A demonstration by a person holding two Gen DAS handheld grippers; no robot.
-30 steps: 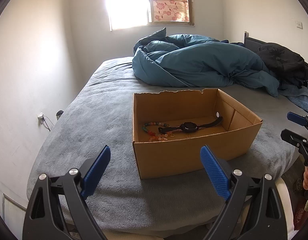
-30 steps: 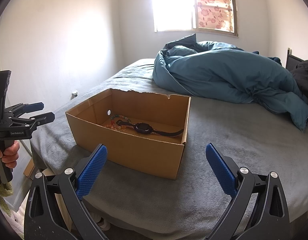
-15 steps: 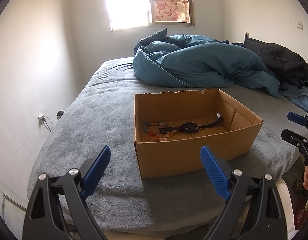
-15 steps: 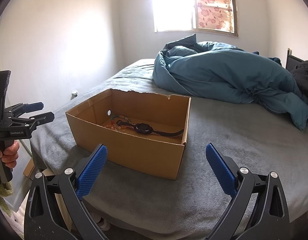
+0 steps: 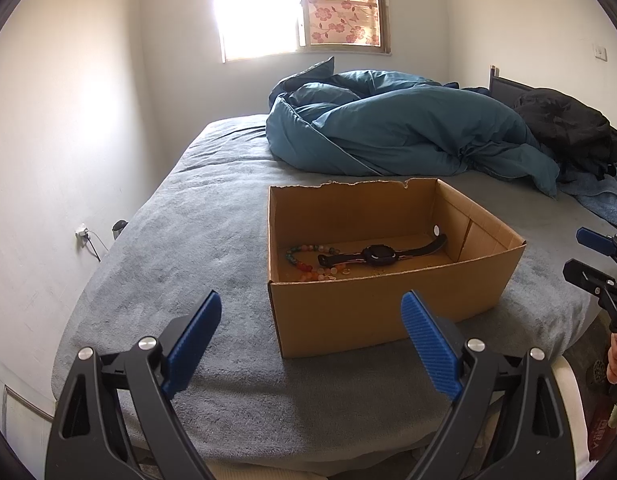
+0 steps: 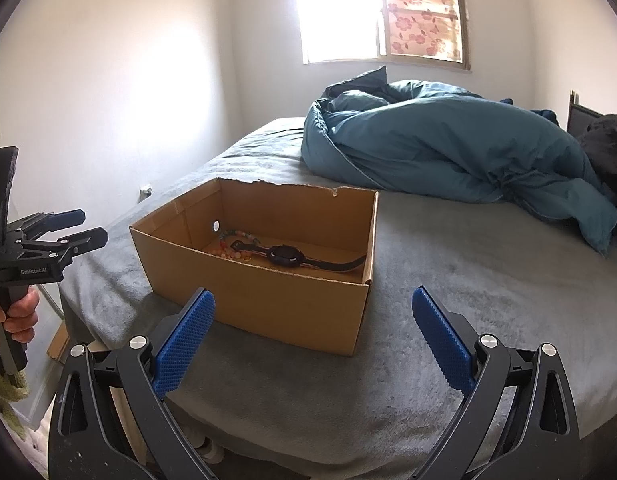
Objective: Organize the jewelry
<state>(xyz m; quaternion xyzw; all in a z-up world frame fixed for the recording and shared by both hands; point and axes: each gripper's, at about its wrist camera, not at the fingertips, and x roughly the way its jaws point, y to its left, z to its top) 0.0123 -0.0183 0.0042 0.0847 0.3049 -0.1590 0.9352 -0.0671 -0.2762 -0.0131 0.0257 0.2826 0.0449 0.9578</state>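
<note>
Barely anything had shifted since a second earlier; the cardboard box [image 5: 388, 304] only drifted a touch rightward in the left view. Left gripper [image 5: 311, 334] spread wide, empty; right gripper [image 6: 313, 334] spread wide too, holding nothing. The left view caught a wall socket [image 5: 81, 234] and a black jacket [image 5: 564, 128]; the right view showed the hand [image 6: 20, 312] gripping the left tool's handle. Inside the box, on the grey bed [image 6: 468, 280], lay a black watch [image 5: 378, 255] beside a beaded bracelet [image 5: 304, 260]. A teal duvet [image 6: 448, 152] sat behind.
</note>
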